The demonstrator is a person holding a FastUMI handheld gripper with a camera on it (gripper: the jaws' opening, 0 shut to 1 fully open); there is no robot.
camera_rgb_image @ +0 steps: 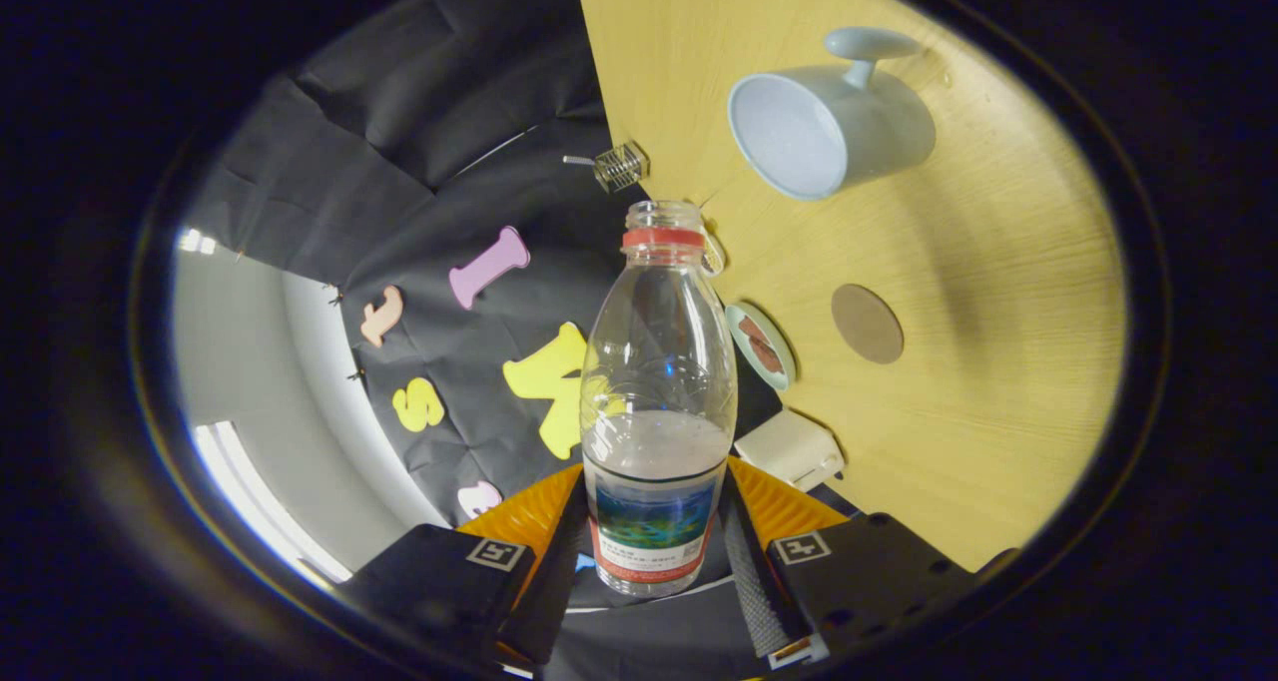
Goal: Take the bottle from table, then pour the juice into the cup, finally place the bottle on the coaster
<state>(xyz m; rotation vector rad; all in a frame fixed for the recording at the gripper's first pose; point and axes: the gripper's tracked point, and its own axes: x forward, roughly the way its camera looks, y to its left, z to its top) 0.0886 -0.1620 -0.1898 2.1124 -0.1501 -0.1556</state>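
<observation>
A clear plastic bottle [656,381] with a red neck ring and no cap is held between my fingers, and my gripper [654,536] is shut on its labelled lower part. Pale liquid fills about the lower third of it. The view is rolled, so the wooden table [998,381] stands along one side. A pale blue cup [829,127] with a handle rests on the table beyond the bottle's mouth and off to the side, its opening facing me. The round brown coaster [867,324] lies on the table between the cup and my fingers. I see no liquid leaving the bottle.
A small dish [761,346] with something brown in it sits at the table edge, right beside the bottle's shoulder. A white box [794,448] lies close to my fingers. A small wire object [619,167] stands by the table's far edge.
</observation>
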